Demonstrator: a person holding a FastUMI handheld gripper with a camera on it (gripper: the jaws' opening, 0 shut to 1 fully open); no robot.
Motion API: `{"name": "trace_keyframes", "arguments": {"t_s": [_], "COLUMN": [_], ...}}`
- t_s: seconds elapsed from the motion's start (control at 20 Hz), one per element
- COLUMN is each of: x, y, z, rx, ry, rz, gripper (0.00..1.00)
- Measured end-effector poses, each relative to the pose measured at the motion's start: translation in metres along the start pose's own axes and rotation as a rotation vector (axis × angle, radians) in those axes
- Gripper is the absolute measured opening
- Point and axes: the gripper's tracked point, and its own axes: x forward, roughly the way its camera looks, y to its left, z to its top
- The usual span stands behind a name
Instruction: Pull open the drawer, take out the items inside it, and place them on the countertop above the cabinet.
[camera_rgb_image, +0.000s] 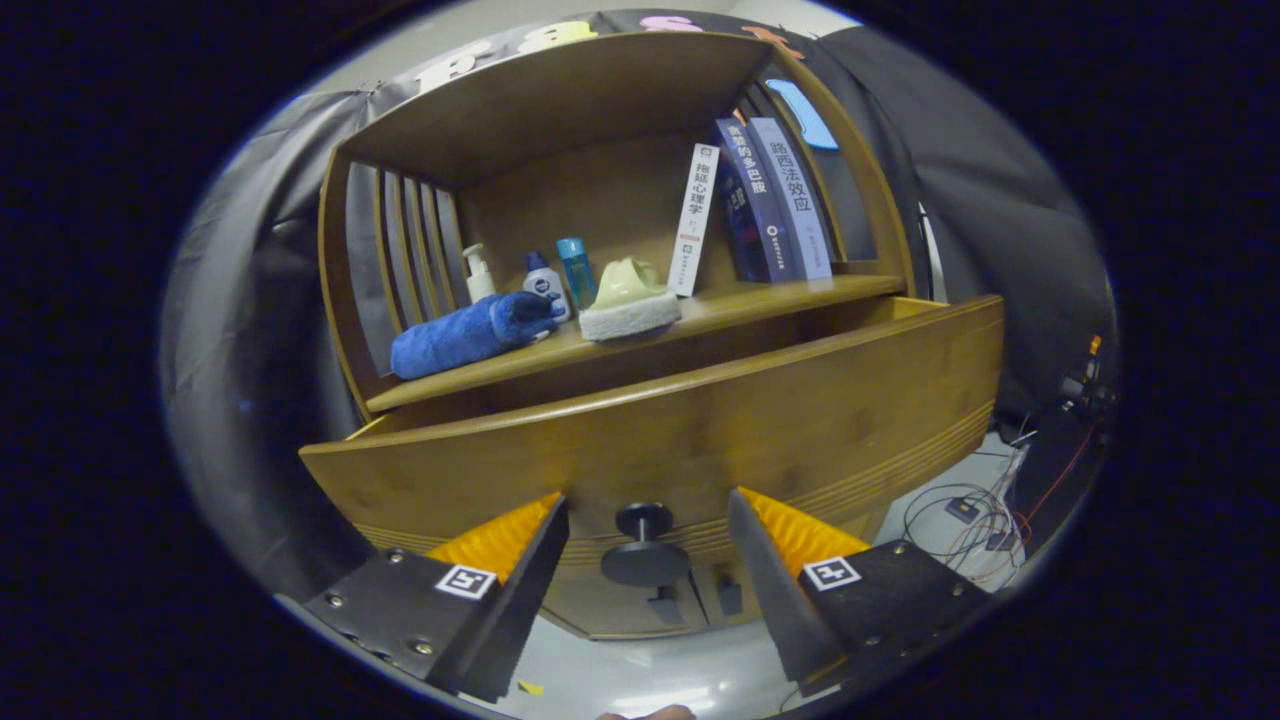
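A wooden cabinet has its drawer (690, 420) pulled partly out toward me; its inside is hidden behind the drawer front. A dark round knob (645, 545) sticks out of the drawer front. My gripper (648, 505) is open, and the knob stands between the two fingers without either one touching it. On the countertop (760, 295) above the drawer lie a rolled blue towel (470, 335) and a pale green scrubber with a white sponge base (628, 300).
At the back of the countertop stand three small bottles (530, 275) and several upright books (765, 200). Slatted sides and a wooden top board (560, 95) enclose the shelf space. Cables (975, 515) lie on the floor to the right of the cabinet.
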Motion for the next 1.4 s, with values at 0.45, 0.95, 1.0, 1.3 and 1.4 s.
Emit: {"name": "trace_keyframes", "arguments": {"t_s": [0.45,0.95,1.0,1.3,1.4], "x": [0.054,0.071,0.065,0.001,-0.024], "y": [0.005,0.015,0.016,0.017,0.016], "z": [0.014,0.021,0.027,0.087,0.115], "rx": [0.003,0.022,0.015,-0.024,-0.048], "ry": [0.004,0.012,-0.003,-0.107,-0.165], "rz": [0.006,0.035,0.038,0.023,0.01], "gripper": [0.96,0.96,0.96,0.96,0.97]}}
